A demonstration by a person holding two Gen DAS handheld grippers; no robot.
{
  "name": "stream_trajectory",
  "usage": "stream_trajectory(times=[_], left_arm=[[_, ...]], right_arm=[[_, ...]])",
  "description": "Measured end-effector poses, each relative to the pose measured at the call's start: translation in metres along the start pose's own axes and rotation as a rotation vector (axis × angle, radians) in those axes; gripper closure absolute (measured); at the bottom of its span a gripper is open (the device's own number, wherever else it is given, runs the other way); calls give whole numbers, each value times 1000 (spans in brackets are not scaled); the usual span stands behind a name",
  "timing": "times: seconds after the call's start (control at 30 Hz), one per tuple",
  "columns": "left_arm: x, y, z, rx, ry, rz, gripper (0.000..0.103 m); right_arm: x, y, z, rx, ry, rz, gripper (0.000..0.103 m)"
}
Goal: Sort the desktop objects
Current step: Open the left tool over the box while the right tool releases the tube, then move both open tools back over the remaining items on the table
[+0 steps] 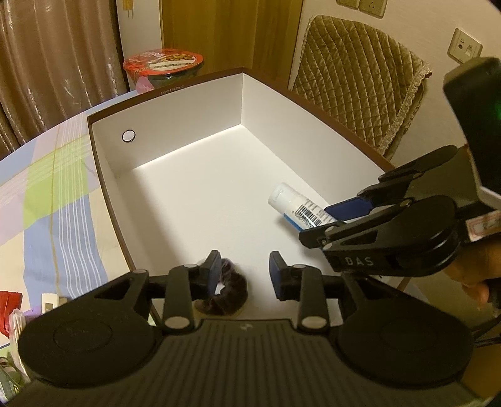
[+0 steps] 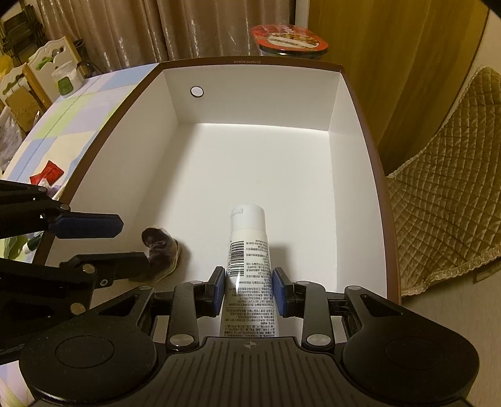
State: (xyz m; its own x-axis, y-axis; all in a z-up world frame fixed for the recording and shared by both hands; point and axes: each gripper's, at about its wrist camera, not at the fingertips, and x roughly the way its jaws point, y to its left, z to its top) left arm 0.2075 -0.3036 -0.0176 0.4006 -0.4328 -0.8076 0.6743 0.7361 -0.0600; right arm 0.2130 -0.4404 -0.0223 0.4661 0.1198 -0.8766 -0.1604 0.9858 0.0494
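Tube of cream, white with a barcode, sits clamped between the blue pads of the right gripper, its long axis running along the fingers, cap end pointing toward the far wall of the white box. Left gripper hangs with jaws parted over a dark scrunchie lying on the box floor.

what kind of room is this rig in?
Probably a home, a bedroom or living area, not a lab. Cues: floor-length curtains, a chair with a quilted cover, a checked cloth on the table, and an instant noodle bowl behind the white box.
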Motion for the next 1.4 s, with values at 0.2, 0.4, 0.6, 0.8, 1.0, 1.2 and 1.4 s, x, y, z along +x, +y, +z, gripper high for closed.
stream_trajectory(times=[0.2,0.4,0.6,0.8,1.0,1.2,1.4], left_arm=[[-7,2,2,-3,-22,-4,74],[-13,6,2,-10,-43,-6,74],[-28,10,1,-6,-105,3,72],[-48,18,-4,-20,-165,27,68],[-75,38,-20,-66,-214,74,60],[-104,76,-54,-143,-220,150,54],[-129,115,-106,-217,-174,236,50]], right_arm=[[2,3,3,-12,-6,-10,72],[0,6,8,-19,-17,-12,72],[-9,9,8,-13,-59,-19,72],[-30,18,10,-18,-130,-32,72],[-50,36,13,-8,-206,-26,72],[-69,76,12,-54,-300,26,11],[-78,123,14,-95,-340,95,11]])
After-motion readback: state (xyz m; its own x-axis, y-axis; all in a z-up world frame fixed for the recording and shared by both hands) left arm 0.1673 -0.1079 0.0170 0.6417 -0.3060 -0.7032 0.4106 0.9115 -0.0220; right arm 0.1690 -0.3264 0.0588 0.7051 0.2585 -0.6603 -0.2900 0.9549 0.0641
